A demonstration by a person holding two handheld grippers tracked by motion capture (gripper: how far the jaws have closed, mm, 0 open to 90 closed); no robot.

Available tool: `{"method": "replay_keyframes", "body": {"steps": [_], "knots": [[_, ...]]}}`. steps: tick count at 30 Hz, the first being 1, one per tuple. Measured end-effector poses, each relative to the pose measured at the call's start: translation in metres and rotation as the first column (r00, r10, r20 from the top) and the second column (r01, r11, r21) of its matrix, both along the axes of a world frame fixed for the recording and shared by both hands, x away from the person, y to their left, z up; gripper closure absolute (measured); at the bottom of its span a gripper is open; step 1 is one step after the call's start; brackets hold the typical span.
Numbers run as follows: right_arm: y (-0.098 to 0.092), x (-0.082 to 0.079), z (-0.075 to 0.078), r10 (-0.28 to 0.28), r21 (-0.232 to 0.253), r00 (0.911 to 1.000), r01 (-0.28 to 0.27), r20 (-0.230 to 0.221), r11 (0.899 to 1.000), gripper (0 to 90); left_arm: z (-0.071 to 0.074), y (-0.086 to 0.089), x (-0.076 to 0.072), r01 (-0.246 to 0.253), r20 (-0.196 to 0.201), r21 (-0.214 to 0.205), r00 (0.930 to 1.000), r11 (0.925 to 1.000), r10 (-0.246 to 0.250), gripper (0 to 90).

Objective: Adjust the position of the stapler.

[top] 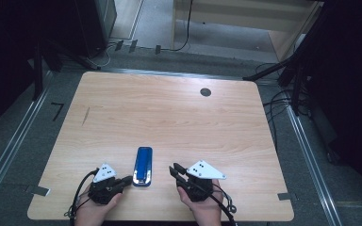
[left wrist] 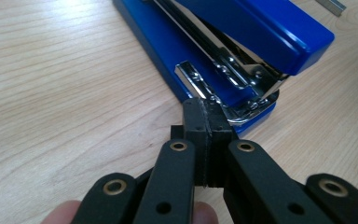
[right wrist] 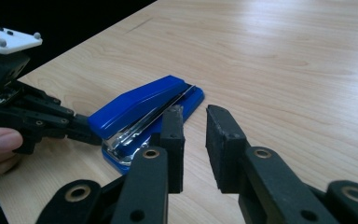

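Stapler (top: pixel 143 166) braced at its near end by clenched left gripper (top: pixel 128 179); right gripper (top: pixel 173 170), jaws parted and empty, poised just right, likely next to seize it.

A blue stapler (top: pixel 143 166) with silver metal lies on the pale wood-grain table (top: pixel 169 113).

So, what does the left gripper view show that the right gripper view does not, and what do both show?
The left gripper view shows the left gripper from behind, its jaws shut, the tips right at the stapler's metal front end, with a close look at the shiny metal mouth. The right gripper view shows the right gripper with a gap between its jaws and nothing in it, the left gripper from the side, and a wide stretch of table up to its dark far edge. Both show the blue stapler lying on the wooden table.
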State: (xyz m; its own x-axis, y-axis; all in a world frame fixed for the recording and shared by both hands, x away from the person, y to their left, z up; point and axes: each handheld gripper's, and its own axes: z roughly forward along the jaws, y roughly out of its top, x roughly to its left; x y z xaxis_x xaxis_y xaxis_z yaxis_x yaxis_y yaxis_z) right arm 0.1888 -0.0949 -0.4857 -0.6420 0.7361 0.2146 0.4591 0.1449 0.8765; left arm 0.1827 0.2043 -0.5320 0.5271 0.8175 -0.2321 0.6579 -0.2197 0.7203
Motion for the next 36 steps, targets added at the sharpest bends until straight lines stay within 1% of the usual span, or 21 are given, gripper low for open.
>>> {"method": "replay_keyframes", "body": {"steps": [1,3,4,5,6,7,8,9,11,12,13,14,15,18,21,23,26,29,31,34,36], "knots": [[0.002,0.000,0.000,0.001,-0.002,1.0000,-0.001,-0.002,1.000,75.3,0.001,0.005,0.000,-0.018,0.006,-0.005,0.9998,0.9998,0.018,85.4],[0.005,0.001,-0.001,0.003,-0.001,0.9999,-0.003,-0.013,1.000,72.1,0.004,0.017,0.001,-0.059,0.031,-0.015,0.9978,0.9982,0.059,79.4],[0.008,0.002,-0.002,0.012,-0.001,0.9996,-0.012,-0.025,1.000,68.8,0.005,0.025,0.001,-0.082,0.046,-0.018,0.9955,0.9965,0.083,70.4],[0.008,0.002,-0.002,0.012,-0.001,0.9996,-0.012,-0.025,1.000,68.8,0.006,0.033,0.002,-0.106,0.063,-0.018,0.9923,0.9942,0.107,70.4],[0.010,0.002,-0.002,0.016,-0.004,0.9994,-0.016,-0.030,1.000,66.5,0.007,0.042,0.002,-0.133,0.072,-0.014,0.9884,0.9910,0.134,65.6],[0.015,0.003,-0.002,0.022,-0.010,0.9988,-0.022,-0.044,1.000,62.8,0.007,0.051,0.003,-0.156,0.073,-0.009,0.9850,0.9877,0.156,56.9],[0.015,0.003,-0.002,0.022,-0.010,0.9988,-0.022,-0.044,1.000,62.8,0.008,0.058,0.003,-0.178,0.072,-0.011,0.9814,0.9840,0.178,56.9],[0.016,0.003,-0.002,0.023,-0.016,0.9985,-0.024,-0.051,1.000,60.7,0.008,0.069,0.004,-0.216,0.073,-0.006,0.9737,0.9764,0.216,51.7],[0.022,0.004,-0.003,0.024,-0.021,0.9980,-0.025,-0.058,0.999,56.2,0.009,0.086,0.006,-0.265,0.063,-0.037,0.9617,0.9636,0.267,45.9],[0.025,0.005,-0.002,0.024,-0.025,0.9978,-0.026,-0.061,0.999,54.8,0.009,0.093,0.006,-0.286,0.066,-0.044,0.9551,0.9571,0.289,42.9],[0.028,0.005,-0.002,0.023,-0.022,0.9976,-0.025,-0.066,0.999,53.4,0.009,0.098,0.007,-0.302,0.063,-0.044,0.9504,0.9522,0.305,39.0],[0.031,0.005,-0.003,0.019,-0.023,0.9978,-0.020,-0.063,1.000,52.4,0.009,0.103,0.008,-0.314,0.066,-0.035,0.9465,0.9487,0.316,34.7],[0.034,0.006,-0.003,0.019,-0.021,0.9975,-0.021,-0.068,1.000,51.7,0.008,0.107,0.008,-0.331,0.066,-0.023,0.9411,0.9434,0.332,31.6],[0.044,0.006,-0.002,0.021,-0.027,0.9972,-0.023,-0.072,0.999,49.0,0.008,0.112,0.009,-0.338,0.062,-0.039,0.9385,0.9404,0.340,26.6],[0.054,0.007,-0.003,0.026,-0.033,0.9963,-0.029,-0.082,0.999,46.1,0.007,0.111,0.010,-0.342,0.072,-0.017,0.9367,0.9394,0.343,23.0],[0.062,0.008,-0.004,0.024,-0.040,0.9952,-0.028,-0.095,0.999,43.0,0.007,0.111,0.010,-0.341,0.074,-0.007,0.9373,0.9400,0.341,22.8],[0.073,0.010,-0.008,0.014,-0.056,0.9932,-0.021,-0.116,0.998,38.1,0.007,0.111,0.010,-0.347,0.078,-0.006,0.9350,0.9380,0.346,22.8],[0.078,0.011,-0.010,0.017,-0.065,0.9924,-0.025,-0.122,0.998,36.9,0.008,0.114,0.010,-0.347,0.090,-0.002,0.9338,0.9377,0.346,22.8],[0.083,0.012,-0.011,0.014,-0.073,0.9916,-0.024,-0.128,0.997,34.4,0.008,0.116,0.010,-0.351,0.088,-0.011,0.9322,0.9361,0.351,22.7],[0.090,0.014,-0.013,0.016,-0.074,0.9882,-0.027,-0.152,0.997,31.0,0.008,0.116,0.010,-0.355,0.087,-0.005,0.9314,0.9350,0.354,22.0],[0.095,0.014,-0.015,0.012,-0.092,0.9871,-0.027,-0.159,0.995,29.7,0.007,0.115,0.010,-0.355,0.089,0.002,0.9311,0.9348,0.354,21.6]]}}
